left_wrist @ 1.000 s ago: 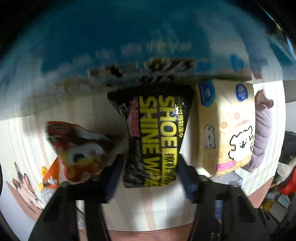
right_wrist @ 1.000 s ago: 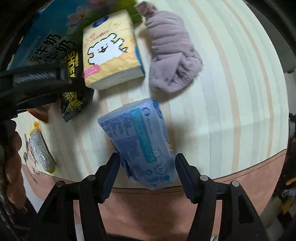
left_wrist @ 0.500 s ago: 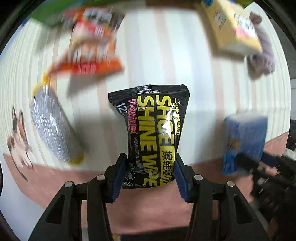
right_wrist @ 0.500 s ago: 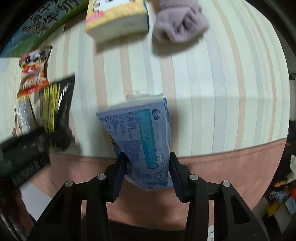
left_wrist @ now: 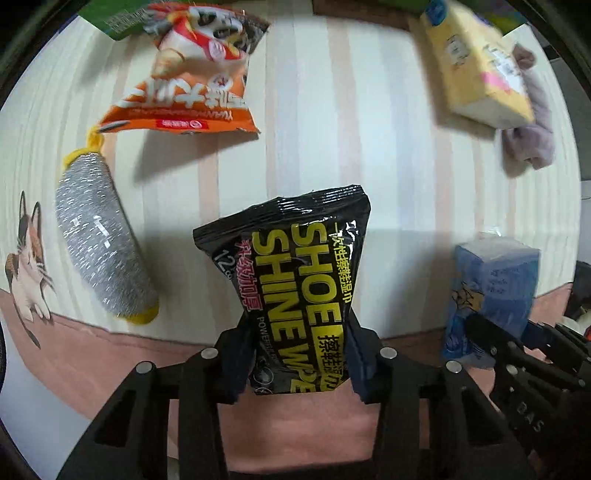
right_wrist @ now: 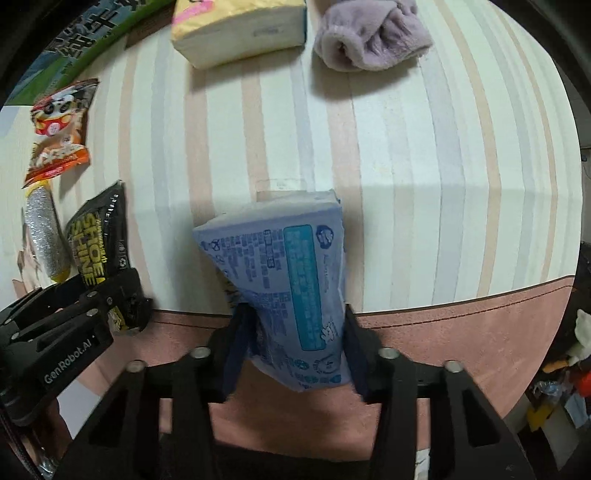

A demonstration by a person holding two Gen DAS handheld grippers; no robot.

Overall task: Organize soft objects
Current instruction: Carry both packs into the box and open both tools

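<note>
My left gripper (left_wrist: 299, 354) is shut on a black shoe shine wipes pack (left_wrist: 295, 280) and holds it above the near edge of the striped cloth. It also shows in the right wrist view (right_wrist: 98, 236). My right gripper (right_wrist: 291, 350) is shut on a blue tissue pack (right_wrist: 288, 280), held over the same edge; it shows at the right in the left wrist view (left_wrist: 491, 291). A yellow tissue pack (right_wrist: 240, 29) and a purple fleece item (right_wrist: 373, 40) lie at the far side.
An orange snack bag (left_wrist: 192, 74) and a silver scrubber with yellow ends (left_wrist: 99, 240) lie at the left. A green-blue box (right_wrist: 74, 48) stands at the far left. The striped cloth (right_wrist: 424, 166) ends in a pink border (right_wrist: 461, 332) near me.
Both grippers have pulled back toward the near edge with their packs lifted. The table items now lie farther away. Both grips are unchanged.
</note>
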